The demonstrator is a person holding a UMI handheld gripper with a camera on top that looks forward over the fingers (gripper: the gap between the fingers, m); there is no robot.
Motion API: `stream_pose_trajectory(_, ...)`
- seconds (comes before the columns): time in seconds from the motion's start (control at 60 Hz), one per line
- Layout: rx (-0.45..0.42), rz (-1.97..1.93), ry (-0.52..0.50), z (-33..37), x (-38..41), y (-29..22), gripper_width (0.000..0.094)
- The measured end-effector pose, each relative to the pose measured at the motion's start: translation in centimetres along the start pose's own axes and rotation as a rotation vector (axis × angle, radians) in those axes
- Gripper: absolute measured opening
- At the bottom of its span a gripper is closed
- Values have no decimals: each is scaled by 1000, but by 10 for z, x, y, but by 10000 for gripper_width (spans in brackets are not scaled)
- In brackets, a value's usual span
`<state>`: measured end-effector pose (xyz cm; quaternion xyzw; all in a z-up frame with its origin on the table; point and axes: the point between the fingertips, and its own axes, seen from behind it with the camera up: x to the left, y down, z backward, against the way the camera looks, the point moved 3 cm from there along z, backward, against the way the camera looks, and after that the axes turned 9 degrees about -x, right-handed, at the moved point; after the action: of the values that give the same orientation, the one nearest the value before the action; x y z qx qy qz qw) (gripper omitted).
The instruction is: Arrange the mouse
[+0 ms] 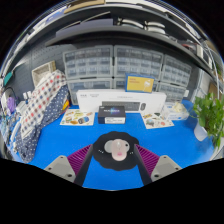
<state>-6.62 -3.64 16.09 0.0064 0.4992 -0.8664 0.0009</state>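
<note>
Purple-padded fingers [112, 160] spread open around the mouse [116, 152] on its black pad [98, 160]; no legible writing.

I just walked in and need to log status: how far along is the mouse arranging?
Done: the claw has reached the mouse, which sits on a round black pad on the blue table. In hand: the mouse stands between the open fingers, not visibly pinched. Left: gripping and placing it.

Single fisheye view low over the blue table [60, 140] (facing forward)
</note>
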Motion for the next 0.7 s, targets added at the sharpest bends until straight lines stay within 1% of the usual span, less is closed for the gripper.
stream_pose_trajectory(0.183, -54, 4, 20, 77, 12, 4, 829)
stream_pose_trajectory(0.3, -66, 18, 16, 112, 19, 14, 825)
stream_pose_trajectory(0.517, -50, 33, 18, 136, 31, 37, 827)
stream_pose_trajectory(0.7, -52, 19, 7, 151, 35, 40, 827)
